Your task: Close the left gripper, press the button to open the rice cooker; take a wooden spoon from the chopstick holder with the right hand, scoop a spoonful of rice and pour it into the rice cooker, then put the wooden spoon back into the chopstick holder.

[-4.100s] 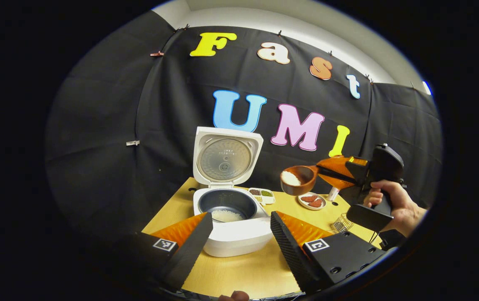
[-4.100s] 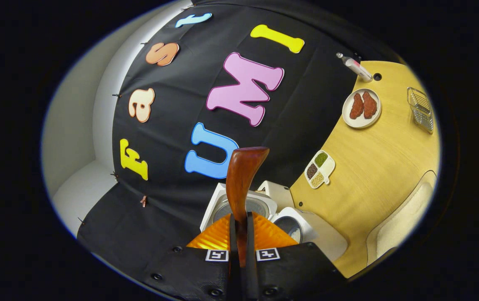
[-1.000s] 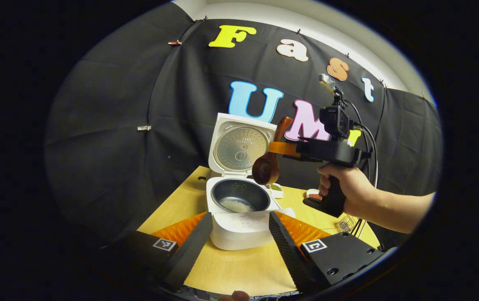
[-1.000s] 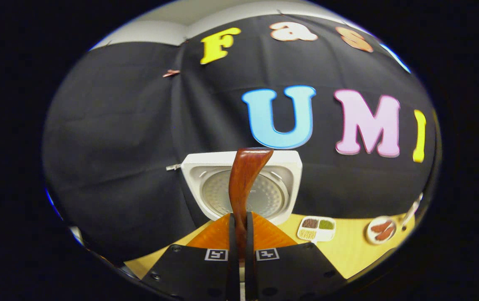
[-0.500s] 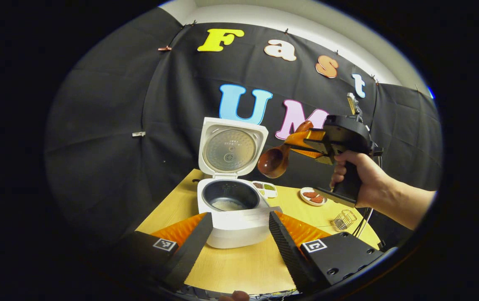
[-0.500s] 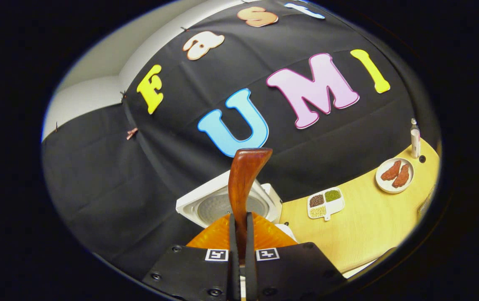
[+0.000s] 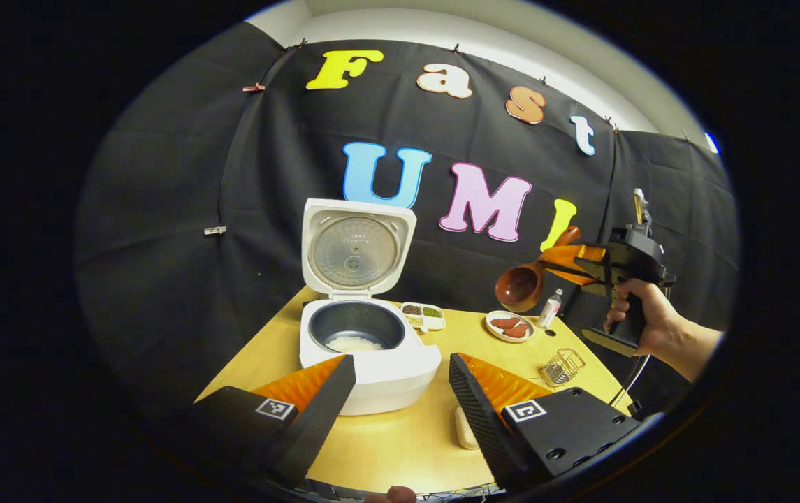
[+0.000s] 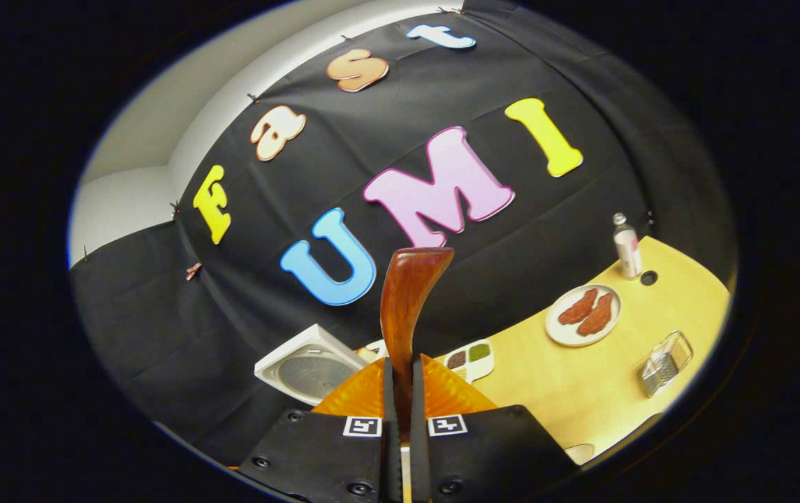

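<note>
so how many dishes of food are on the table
2. A divided dish of grains sits just right of the open rice cooker. A round plate with two reddish pieces lies further right, near the small bottle. Others may be hidden.

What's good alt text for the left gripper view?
An open white rice cooker with rice in its pot sits on a wooden table, framed by the open left gripper. At right, a hand-held right gripper holds an empty wooden spoon aloft.
</note>
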Motion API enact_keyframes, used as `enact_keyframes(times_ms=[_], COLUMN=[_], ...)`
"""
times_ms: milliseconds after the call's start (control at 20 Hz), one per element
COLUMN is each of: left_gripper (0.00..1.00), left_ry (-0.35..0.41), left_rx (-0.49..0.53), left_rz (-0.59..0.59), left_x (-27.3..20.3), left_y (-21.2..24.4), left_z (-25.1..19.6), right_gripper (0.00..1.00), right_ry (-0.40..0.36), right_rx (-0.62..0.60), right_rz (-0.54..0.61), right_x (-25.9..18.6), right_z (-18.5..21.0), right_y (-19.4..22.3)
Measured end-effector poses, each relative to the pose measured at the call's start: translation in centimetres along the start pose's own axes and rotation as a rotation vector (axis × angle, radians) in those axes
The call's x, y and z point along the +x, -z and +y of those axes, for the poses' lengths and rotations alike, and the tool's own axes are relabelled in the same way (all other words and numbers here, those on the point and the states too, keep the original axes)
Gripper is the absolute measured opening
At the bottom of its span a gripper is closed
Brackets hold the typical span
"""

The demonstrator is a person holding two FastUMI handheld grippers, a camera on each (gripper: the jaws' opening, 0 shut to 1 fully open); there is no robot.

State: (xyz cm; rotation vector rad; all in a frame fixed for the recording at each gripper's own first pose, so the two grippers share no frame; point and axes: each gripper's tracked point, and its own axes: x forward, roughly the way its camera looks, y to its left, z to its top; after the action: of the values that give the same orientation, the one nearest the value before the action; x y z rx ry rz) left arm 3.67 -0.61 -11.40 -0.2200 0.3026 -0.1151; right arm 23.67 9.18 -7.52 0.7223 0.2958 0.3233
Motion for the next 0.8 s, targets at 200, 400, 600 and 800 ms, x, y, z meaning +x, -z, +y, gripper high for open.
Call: enact_keyframes(times_ms=[200,400,600,800], left_gripper=[0.94,0.94,0.94,0.94], left_ry=[0.006,0.005,-0.016,-0.035], left_rx=[0.015,0.02,0.038,0.051], left_rz=[0.008,0.014,0.028,0.041], left_x=[0.7,1.8,2.8,3.9], left_y=[0.3,0.4,0.6,0.6], left_z=[-3.0,-5.4,-7.0,-8.3], right_gripper=[0.09,0.09,0.09,0.09], right_ry=[0.067,0.12,0.19,0.252], right_rx=[-0.026,-0.057,-0.102,-0.152], right_rz=[-0.019,-0.031,-0.01,0.032], right_x=[-2.4,-4.3,-5.3,-5.6], right_z=[-7.1,-13.5,-20.1,-25.8], right_y=[-2.9,-5.0,-4.9,-3.7])
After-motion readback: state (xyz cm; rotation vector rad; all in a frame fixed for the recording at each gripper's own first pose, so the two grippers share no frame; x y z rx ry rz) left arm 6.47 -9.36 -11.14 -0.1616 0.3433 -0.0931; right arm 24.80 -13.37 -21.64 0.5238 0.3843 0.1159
